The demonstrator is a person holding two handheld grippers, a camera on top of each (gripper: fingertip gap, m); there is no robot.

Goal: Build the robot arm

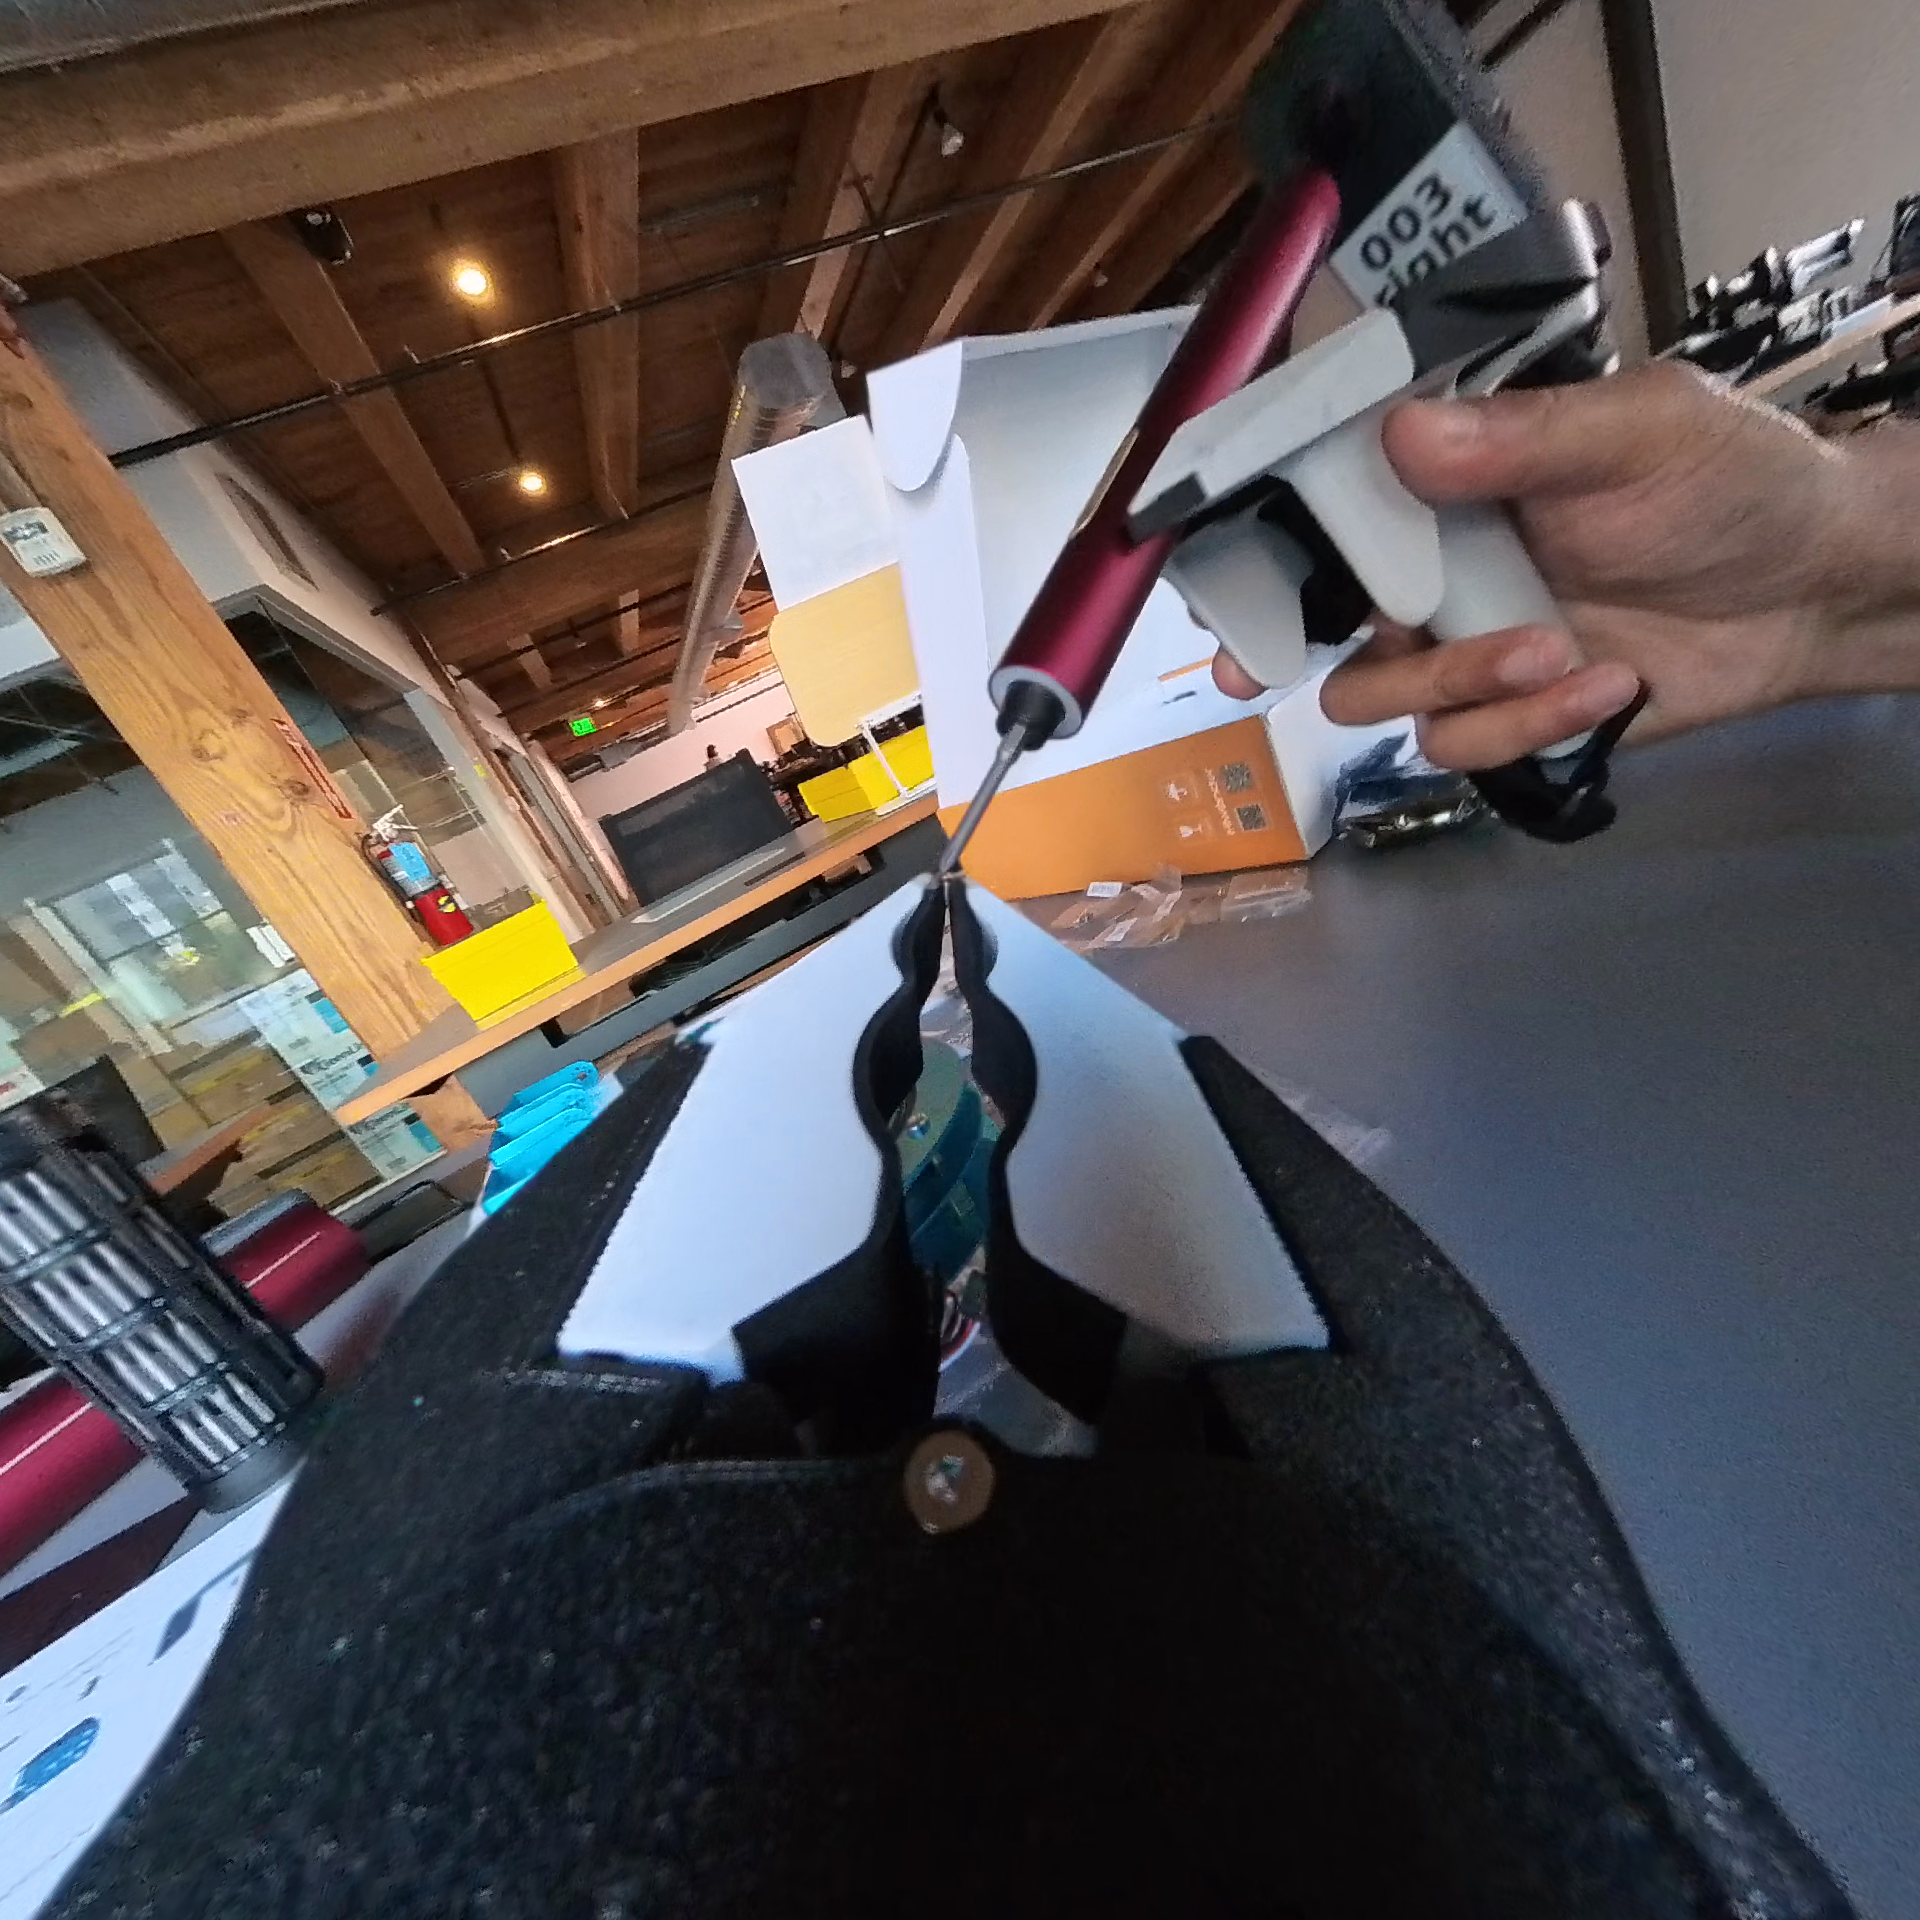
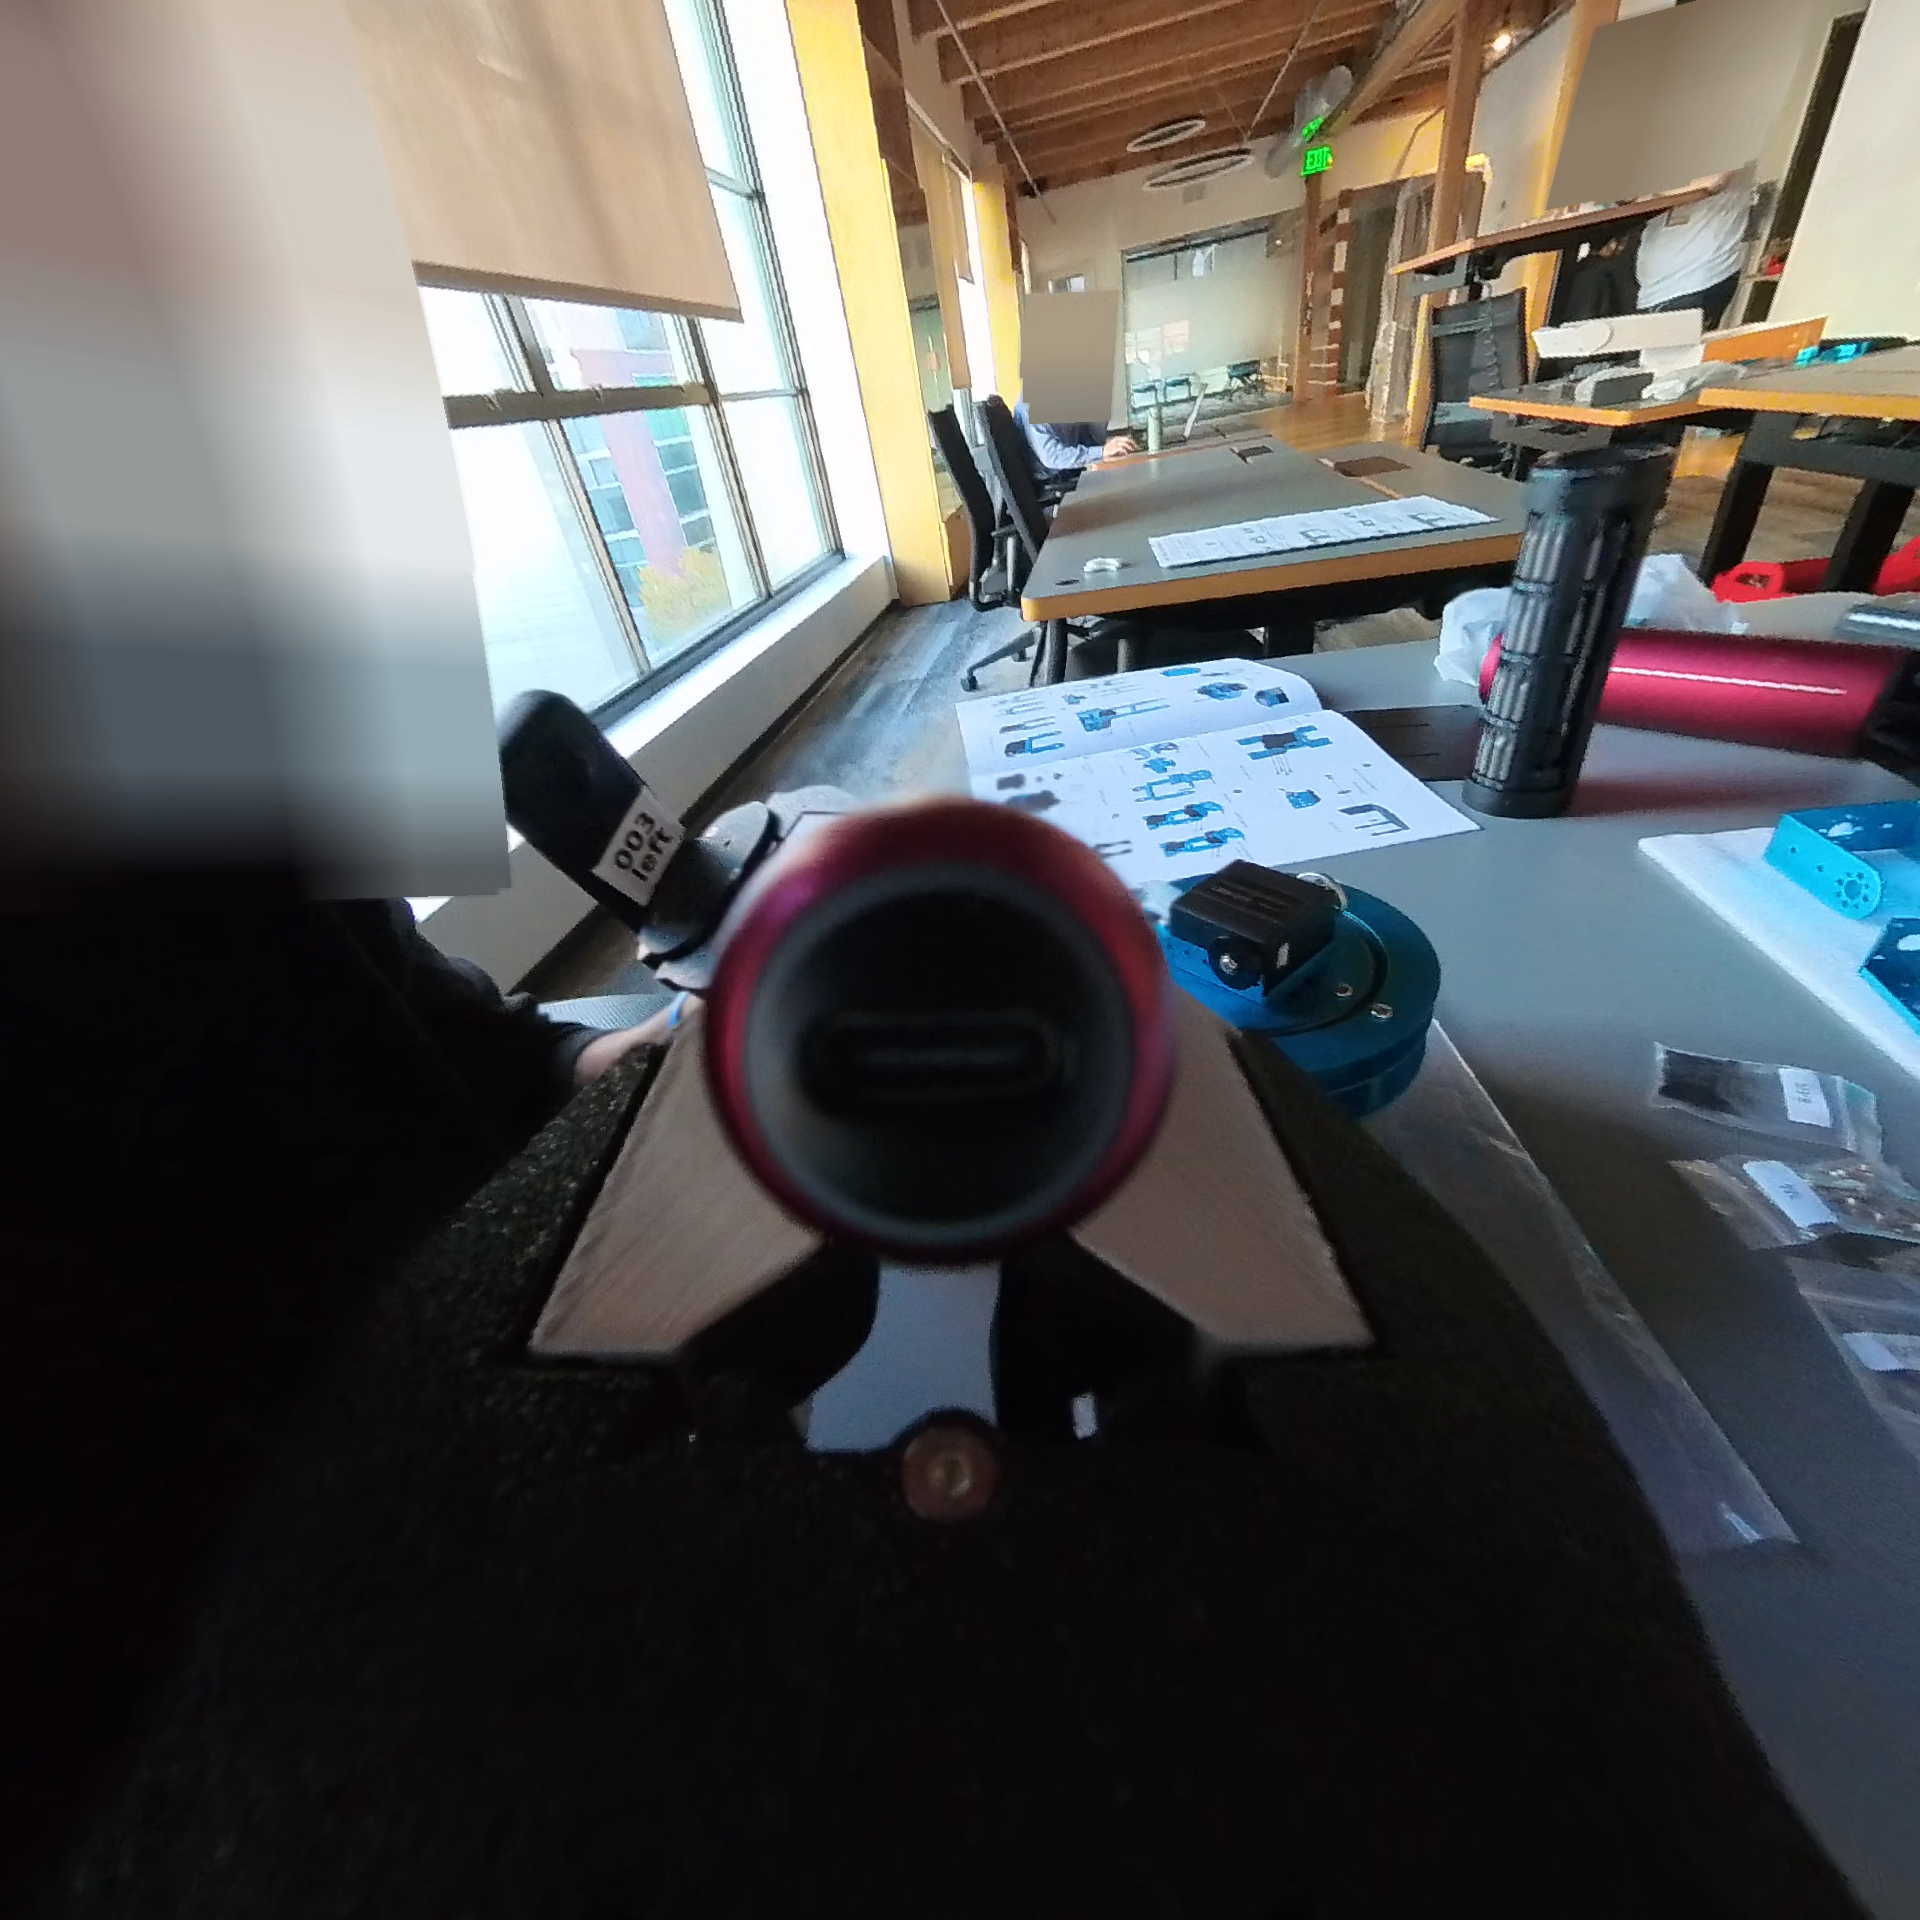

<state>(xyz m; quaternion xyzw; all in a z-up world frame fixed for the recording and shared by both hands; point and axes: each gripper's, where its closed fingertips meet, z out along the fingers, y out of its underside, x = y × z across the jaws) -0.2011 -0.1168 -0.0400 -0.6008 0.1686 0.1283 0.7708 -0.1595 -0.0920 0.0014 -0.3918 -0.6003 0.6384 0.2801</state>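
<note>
Clutter rings us on the grey counter [image 2: 1538, 935]: an open instruction booklet [image 2: 1205, 769], a black mesh cylinder [image 2: 1538, 665], a blue disc assembly [image 2: 1320, 987] and bagged parts [image 2: 1766, 1101]. Our right tongs [image 2: 935, 1049] are clamped on a red electric screwdriver [image 1: 1164, 447], whose butt end blocks that view. Its bit meets a small screw [image 1: 940, 881] pinched at the tip of our closed left tongs [image 1: 943, 914].

A small screw [image 1: 940, 881] is pinched at the tips of the left gripper [image 1: 943, 914], and the bit of a screwdriver [image 1: 1164, 457] is set on it from above. The screwdriver is clamped between the jaws of the right gripper [image 2: 940, 1049]. Just right of those jaws a round base [image 2: 1320, 997] is seated on the table [image 2: 1558, 935], with an open booklet [image 2: 1195, 769] laid behind it. Farther right, a mesh cylinder [image 2: 1548, 644] is stood.
</note>
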